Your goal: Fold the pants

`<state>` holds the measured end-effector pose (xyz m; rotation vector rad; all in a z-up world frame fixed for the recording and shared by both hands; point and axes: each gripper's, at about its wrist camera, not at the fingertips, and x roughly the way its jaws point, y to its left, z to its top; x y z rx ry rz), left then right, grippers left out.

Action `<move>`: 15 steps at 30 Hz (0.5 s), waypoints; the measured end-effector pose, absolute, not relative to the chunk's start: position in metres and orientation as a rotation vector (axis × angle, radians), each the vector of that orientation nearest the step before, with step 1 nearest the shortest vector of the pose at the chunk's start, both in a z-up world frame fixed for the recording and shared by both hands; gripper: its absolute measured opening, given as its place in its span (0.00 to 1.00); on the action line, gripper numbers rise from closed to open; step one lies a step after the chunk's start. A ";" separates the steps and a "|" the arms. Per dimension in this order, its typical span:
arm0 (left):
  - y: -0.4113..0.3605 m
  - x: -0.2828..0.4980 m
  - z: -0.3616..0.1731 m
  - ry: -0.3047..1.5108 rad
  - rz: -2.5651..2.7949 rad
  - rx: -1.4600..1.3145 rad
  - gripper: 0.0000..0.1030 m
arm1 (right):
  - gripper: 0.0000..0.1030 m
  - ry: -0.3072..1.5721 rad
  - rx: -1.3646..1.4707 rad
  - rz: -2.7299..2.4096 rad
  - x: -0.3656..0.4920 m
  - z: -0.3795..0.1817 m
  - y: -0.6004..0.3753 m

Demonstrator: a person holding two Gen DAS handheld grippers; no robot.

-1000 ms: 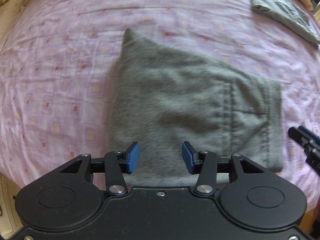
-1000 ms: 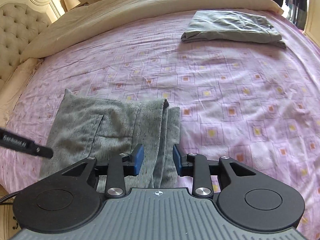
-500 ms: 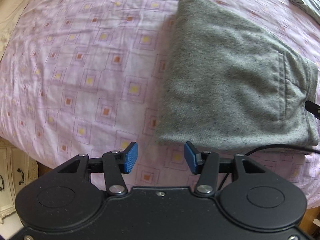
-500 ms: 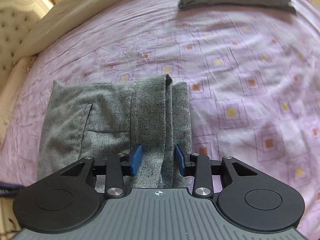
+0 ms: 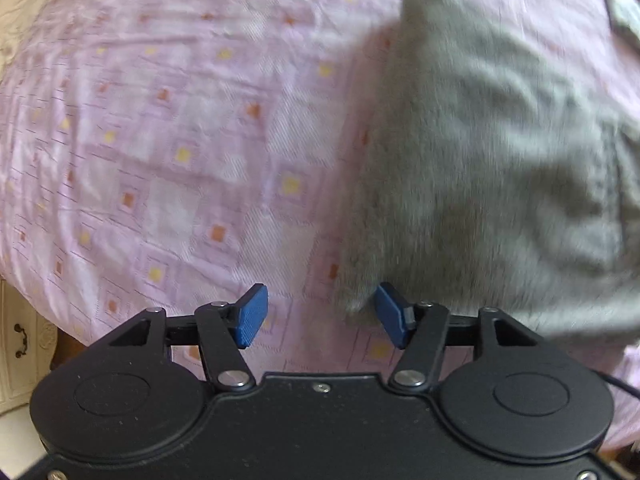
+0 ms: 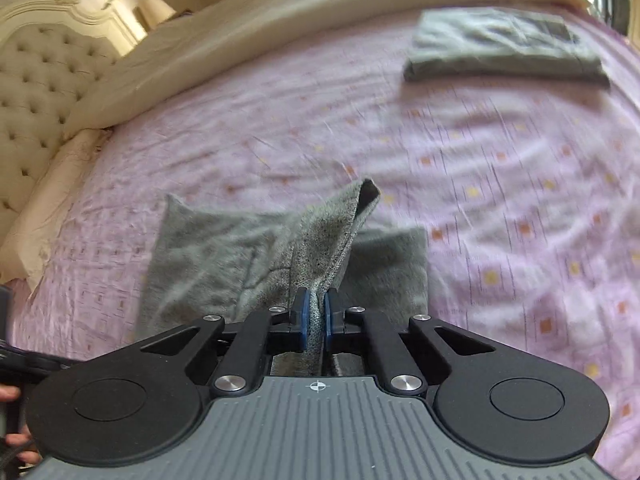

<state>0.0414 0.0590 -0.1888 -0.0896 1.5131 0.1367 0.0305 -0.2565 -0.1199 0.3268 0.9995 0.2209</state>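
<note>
The folded grey pants lie on the pink patterned bedspread. My left gripper is open, with the near left corner of the pants just inside its right finger. In the right wrist view my right gripper is shut on the waistband edge of the grey pants and lifts the top layer off the bed, so it stands up in a ridge. The lower layer stays flat.
A second pair of folded grey-green pants lies at the far right of the bed. A cream duvet and a tufted headboard are at the far left. The bed's near edge and a white dresser are by my left gripper.
My right gripper has closed on the pants' waistband edge and lifted it. My left gripper has moved toward the near left corner of the pants and stays open.
</note>
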 end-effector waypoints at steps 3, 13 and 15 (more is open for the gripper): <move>0.052 0.030 -0.202 1.575 0.084 -0.071 0.61 | 0.07 0.982 0.312 0.232 0.031 -0.105 -0.258; 0.053 0.016 -0.129 1.352 0.091 -0.048 0.58 | 0.09 1.090 0.221 0.037 0.028 -0.141 -0.258; 0.046 0.033 -0.115 1.284 0.069 -0.034 0.62 | 0.10 1.005 0.183 0.079 0.026 -0.128 -0.251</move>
